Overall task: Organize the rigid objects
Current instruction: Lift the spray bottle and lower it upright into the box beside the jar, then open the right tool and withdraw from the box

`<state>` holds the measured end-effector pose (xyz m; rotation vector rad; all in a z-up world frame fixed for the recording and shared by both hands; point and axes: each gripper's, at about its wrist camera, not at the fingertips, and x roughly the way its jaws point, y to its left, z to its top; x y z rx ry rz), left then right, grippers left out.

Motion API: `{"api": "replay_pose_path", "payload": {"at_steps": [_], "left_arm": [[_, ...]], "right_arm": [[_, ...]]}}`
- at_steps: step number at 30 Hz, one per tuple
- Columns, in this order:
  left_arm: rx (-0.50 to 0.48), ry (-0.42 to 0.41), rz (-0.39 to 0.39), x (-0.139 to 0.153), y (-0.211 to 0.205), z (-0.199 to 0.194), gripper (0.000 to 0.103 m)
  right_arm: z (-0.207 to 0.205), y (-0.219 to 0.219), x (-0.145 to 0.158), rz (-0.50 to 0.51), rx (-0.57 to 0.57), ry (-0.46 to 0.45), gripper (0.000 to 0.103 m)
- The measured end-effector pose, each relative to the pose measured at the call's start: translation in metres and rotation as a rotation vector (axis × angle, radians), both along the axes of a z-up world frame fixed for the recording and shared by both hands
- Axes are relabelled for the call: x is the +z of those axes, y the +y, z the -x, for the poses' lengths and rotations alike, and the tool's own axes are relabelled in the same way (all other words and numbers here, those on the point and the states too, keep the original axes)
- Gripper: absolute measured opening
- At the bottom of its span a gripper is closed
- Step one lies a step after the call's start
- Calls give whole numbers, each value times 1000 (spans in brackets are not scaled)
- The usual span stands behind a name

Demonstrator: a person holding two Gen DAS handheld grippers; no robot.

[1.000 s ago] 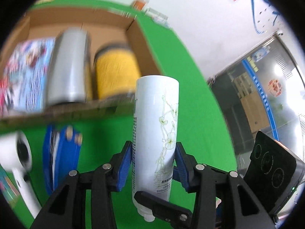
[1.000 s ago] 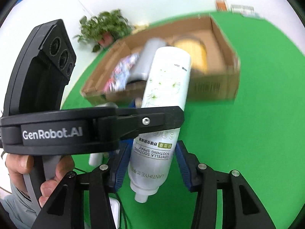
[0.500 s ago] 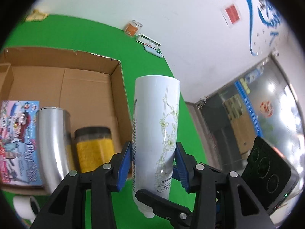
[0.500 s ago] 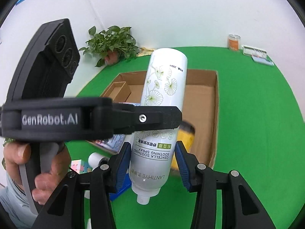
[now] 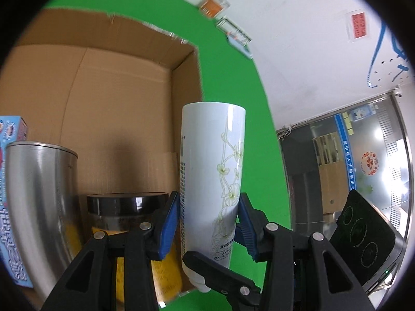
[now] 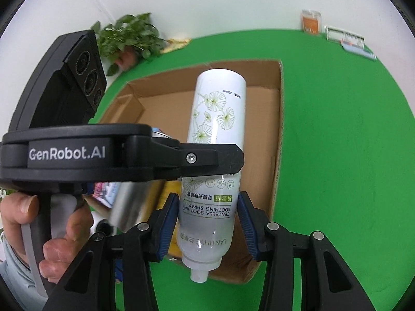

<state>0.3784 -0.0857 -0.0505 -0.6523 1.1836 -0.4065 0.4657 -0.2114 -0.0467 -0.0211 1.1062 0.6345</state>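
The left wrist view looks forward along its gripper (image 5: 208,223), close above the near right corner of the cardboard box (image 5: 109,83), facing the box's far wall and the white room wall behind it. The right wrist view sits higher and a little farther back from the box (image 6: 277,140), looking down across it. Both share the box, the white spray bottle (image 5: 211,171) (image 6: 215,160) and the green table (image 5: 233,77) (image 6: 337,129).

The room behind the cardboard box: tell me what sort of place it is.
Probably an office or lab staged for recording: a green-covered table, a plain white wall with a red notice, a potted plant, and a glass partition.
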Motion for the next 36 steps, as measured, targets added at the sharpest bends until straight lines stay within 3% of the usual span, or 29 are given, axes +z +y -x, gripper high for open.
{"api": "replay_pose_path", "payload": {"at_steps": [13, 16, 20, 22, 23, 26, 29, 30, 33, 34, 35, 36], "left_arm": [[-62, 78, -49, -4, -13, -9, 45], [-43, 23, -34, 12, -2, 0, 45], [-33, -110, -97, 46, 14, 23, 45], [-19, -193, -141, 67, 26, 46, 45], [-8, -248, -175, 80, 33, 63, 45], [17, -376, -262, 108, 54, 113, 51], [67, -465, -312, 128, 72, 158, 70], [92, -509, -337, 136, 78, 178, 81], [143, -606, -422, 158, 87, 224, 83], [153, -624, -442, 163, 90, 238, 83], [159, -647, -441, 169, 93, 253, 83], [166, -674, -415, 171, 97, 270, 83]], "right_arm": [[-4, 4, -34, 107, -89, 48, 43], [-4, 9, -35, 136, -103, 51, 43], [-6, 8, -33, 110, -124, 63, 44], [-1, 2, -29, 86, -131, 69, 54], [7, -1, -20, 72, -141, 28, 58], [40, -11, 9, 72, -180, -132, 90], [83, -15, 28, 76, -200, -258, 101], [102, -15, 32, 82, -199, -298, 102], [150, -11, 42, 101, -220, -392, 100], [166, -12, 48, 92, -225, -410, 94], [183, -11, 51, 70, -225, -417, 68], [197, -11, 55, 63, -221, -406, 49]]}}
